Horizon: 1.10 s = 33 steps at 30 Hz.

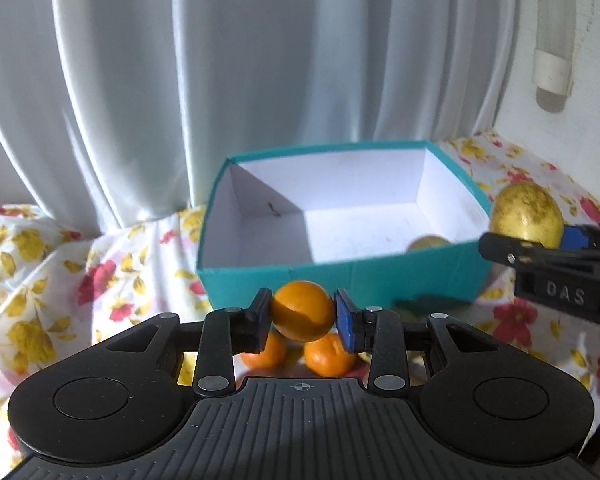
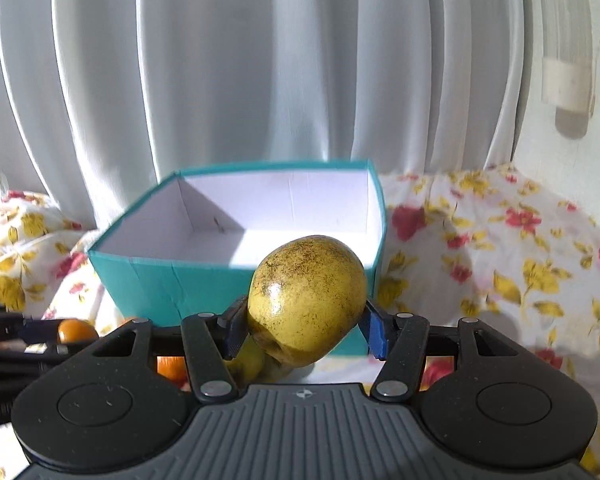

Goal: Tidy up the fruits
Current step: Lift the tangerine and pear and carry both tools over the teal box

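My left gripper (image 1: 302,314) is shut on a small orange (image 1: 302,310), held in the air in front of the teal box (image 1: 340,276). Two more oranges (image 1: 328,354) lie on the floral cloth below it. My right gripper (image 2: 306,326) is shut on a speckled yellow fruit (image 2: 306,300), lifted before the near wall of the teal box (image 2: 172,280). In the left wrist view that yellow fruit (image 1: 526,216) and the right gripper (image 1: 548,248) show at the box's right side. Another yellow fruit (image 1: 428,242) lies inside the box, mostly hidden by the wall.
The white-lined box stands on a cloth with red and yellow flowers (image 2: 500,248). Grey curtains (image 1: 220,80) hang right behind it. A white pipe fitting (image 1: 553,76) is on the wall at the right. Another yellow fruit (image 2: 248,360) and an orange (image 2: 172,366) lie under my right gripper.
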Available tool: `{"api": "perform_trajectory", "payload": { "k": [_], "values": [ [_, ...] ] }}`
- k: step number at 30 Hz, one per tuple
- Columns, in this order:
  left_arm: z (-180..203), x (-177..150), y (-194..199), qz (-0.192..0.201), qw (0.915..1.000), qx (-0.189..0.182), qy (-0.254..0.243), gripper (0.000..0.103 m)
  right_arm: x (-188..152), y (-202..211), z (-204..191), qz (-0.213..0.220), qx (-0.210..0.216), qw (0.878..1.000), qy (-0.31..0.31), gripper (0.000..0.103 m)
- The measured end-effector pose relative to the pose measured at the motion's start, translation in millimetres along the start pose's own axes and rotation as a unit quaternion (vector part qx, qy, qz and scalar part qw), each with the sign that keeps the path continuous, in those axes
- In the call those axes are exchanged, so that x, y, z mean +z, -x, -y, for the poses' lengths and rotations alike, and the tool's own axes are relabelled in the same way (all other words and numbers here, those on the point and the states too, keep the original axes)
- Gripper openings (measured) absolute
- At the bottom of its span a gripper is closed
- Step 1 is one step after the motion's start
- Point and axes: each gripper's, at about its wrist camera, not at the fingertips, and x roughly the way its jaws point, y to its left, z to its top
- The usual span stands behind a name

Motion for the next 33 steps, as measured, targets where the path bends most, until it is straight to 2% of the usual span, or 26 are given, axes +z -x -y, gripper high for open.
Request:
{"api": "perform_trajectory", "payload": {
  "k": [4, 8, 12, 18, 33],
  "values": [
    [-9, 43, -5, 0.008, 0.9994, 0.024, 0.022, 0.037, 28, 2, 0, 0.015, -0.002, 1.000, 0.000, 0.058],
    [-14, 67, -13, 0.017, 0.9981, 0.047, 0.036, 0.037, 56, 4, -1, 0.040, 0.012, 0.999, -0.009, 0.058],
    [-16, 66, -19, 0.012, 0.9977, 0.049, 0.046, 0.037, 65, -3, -5, 0.064, 0.004, 0.998, -0.009, 0.058],
    [-20, 63, -30, -0.001, 0.9974, 0.056, 0.045, 0.037, 52, -19, -5, 0.036, 0.016, 0.999, -0.030, 0.058],
    [-23, 61, -60, -0.030, 0.9972, 0.051, 0.046, 0.037, 45, -39, -2, 0.022, -0.003, 1.000, -0.020, 0.058]
  ]
}}
